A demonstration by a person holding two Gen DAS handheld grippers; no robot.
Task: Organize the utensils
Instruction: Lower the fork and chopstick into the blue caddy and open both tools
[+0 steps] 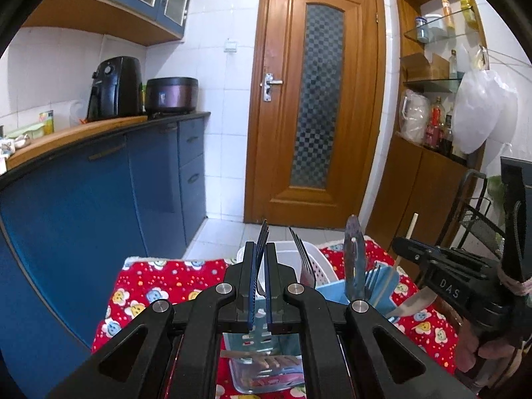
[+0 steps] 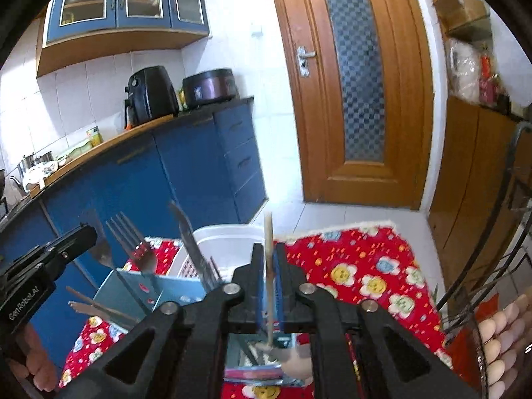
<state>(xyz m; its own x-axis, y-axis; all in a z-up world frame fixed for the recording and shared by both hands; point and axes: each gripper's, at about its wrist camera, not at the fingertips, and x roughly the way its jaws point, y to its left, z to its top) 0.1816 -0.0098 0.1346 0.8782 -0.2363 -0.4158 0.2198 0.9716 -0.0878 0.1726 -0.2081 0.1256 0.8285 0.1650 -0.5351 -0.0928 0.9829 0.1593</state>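
Observation:
In the left wrist view my left gripper (image 1: 261,246) is shut on a dark fork (image 1: 264,229) whose tines stick up past the fingertips. Behind it a blue utensil holder (image 1: 332,291) holds another fork (image 1: 302,256) and a steel blade (image 1: 354,252). My right gripper (image 1: 399,247) comes in from the right with a wooden chopstick (image 1: 411,231). In the right wrist view that gripper (image 2: 269,247) is shut on the chopstick (image 2: 268,232), which stands upright with its lower end down by the holder (image 2: 173,286). The left gripper (image 2: 89,232) reaches in from the left.
A white slotted basket (image 1: 321,269) stands behind the holder on a red flowered cloth (image 1: 166,282). Blue cabinets (image 1: 99,183) run along the left and a wooden door (image 1: 316,99) is ahead. A black wire rack (image 2: 498,232) and a person's hand (image 2: 505,332) are at the right.

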